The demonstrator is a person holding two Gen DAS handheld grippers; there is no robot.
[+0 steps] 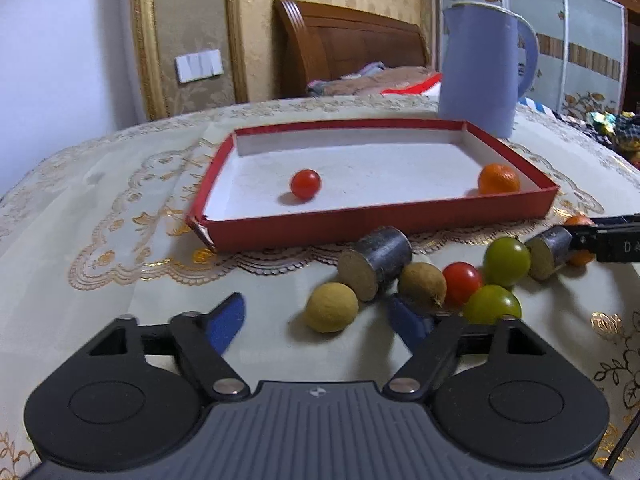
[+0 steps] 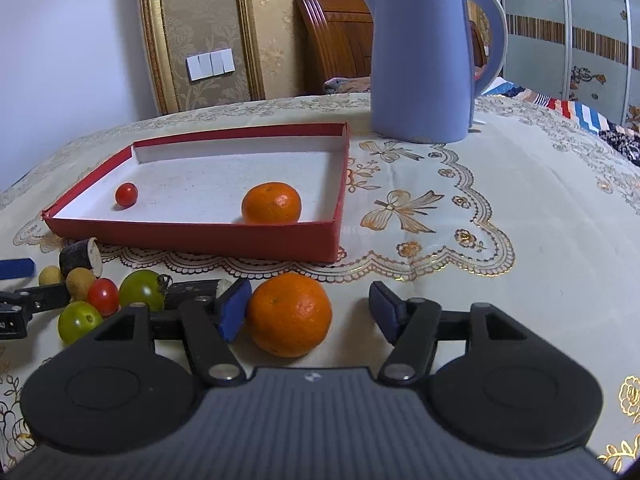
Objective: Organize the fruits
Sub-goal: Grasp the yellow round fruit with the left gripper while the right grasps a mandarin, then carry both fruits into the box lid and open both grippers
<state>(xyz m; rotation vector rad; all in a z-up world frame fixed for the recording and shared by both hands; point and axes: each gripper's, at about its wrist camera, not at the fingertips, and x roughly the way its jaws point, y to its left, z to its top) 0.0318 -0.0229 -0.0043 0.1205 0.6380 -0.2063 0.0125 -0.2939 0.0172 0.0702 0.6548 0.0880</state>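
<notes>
Tray: red, shallow; holds a small tomato at 9 o'clock and an orange at 4 o'clock, judged already sorted.
Right gripper: jaws wide open, straddling a loose orange on the cloth; left pad touching it, right pad apart; judged next pick.
Left gripper: jaws open, empty, a yellow fruit between the pads.
Unsorted heap: at 1 o'clock of the left gripper.
Right view only: the straddled orange whole.
Left view only: the heap up close.
</notes>
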